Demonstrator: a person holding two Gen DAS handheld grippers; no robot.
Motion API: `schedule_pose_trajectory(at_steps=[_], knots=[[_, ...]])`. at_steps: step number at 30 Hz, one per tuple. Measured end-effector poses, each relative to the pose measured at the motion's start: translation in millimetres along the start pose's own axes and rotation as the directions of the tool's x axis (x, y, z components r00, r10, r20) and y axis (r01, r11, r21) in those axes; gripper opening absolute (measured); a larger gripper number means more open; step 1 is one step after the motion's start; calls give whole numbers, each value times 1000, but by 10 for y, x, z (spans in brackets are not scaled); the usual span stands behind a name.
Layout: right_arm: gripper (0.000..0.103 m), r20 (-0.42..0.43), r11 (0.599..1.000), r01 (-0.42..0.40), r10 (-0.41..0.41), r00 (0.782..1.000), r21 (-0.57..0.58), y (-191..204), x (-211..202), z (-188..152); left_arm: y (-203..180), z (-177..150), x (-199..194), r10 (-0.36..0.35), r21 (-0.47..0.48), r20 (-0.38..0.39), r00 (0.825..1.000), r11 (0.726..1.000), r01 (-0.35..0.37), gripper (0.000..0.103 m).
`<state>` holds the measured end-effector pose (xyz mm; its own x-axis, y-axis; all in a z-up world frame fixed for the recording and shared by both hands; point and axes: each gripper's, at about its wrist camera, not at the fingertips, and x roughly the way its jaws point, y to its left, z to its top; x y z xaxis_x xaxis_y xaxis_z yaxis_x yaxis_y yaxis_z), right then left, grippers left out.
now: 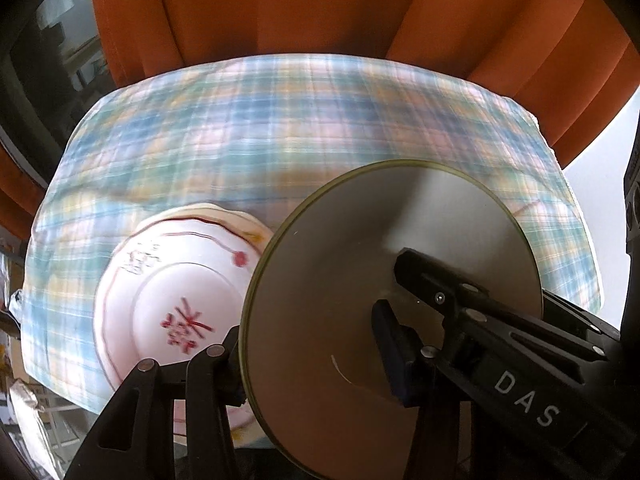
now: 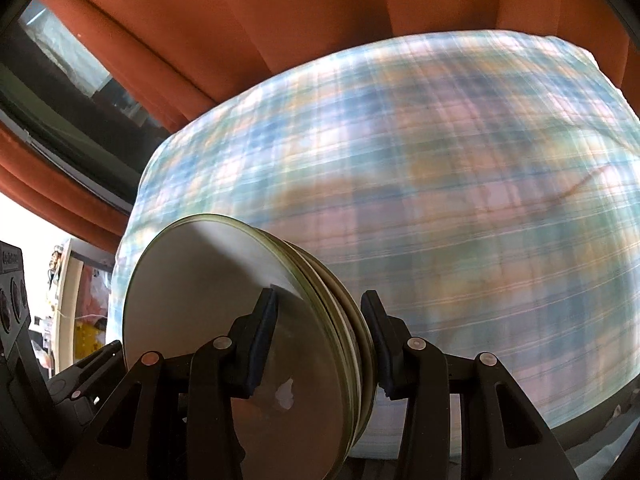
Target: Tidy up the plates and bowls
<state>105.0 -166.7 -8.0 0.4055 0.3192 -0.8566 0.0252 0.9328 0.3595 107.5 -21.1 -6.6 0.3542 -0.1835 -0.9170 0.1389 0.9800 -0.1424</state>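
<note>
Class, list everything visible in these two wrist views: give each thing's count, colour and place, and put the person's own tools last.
Plates: a stack, count unclear, grey with olive rims, held on edge above the cloth.
Bowl: one, white with red marks, left of the plates, base toward the camera.
Cloth: one, blue-pink plaid, covering the table.
Curtain: orange, behind.
Left gripper: black, fingers across the plates.
Right gripper: black, fingers clamping the stack.

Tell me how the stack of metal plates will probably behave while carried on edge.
The stack of metal plates looks rigid, so it should not bend. Its smooth faces may slip in the right claw, which clamps it from both sides. Being separate round plates, one could slide out and roll.
</note>
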Motion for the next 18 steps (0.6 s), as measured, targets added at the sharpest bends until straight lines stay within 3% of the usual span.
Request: schedule_pose_trajectory(at_steps=[18], knots=[[47,31,998,62,-61,998,-9,925,343,-115,984,-55,-84,-38,19,7,999,999,38,50]])
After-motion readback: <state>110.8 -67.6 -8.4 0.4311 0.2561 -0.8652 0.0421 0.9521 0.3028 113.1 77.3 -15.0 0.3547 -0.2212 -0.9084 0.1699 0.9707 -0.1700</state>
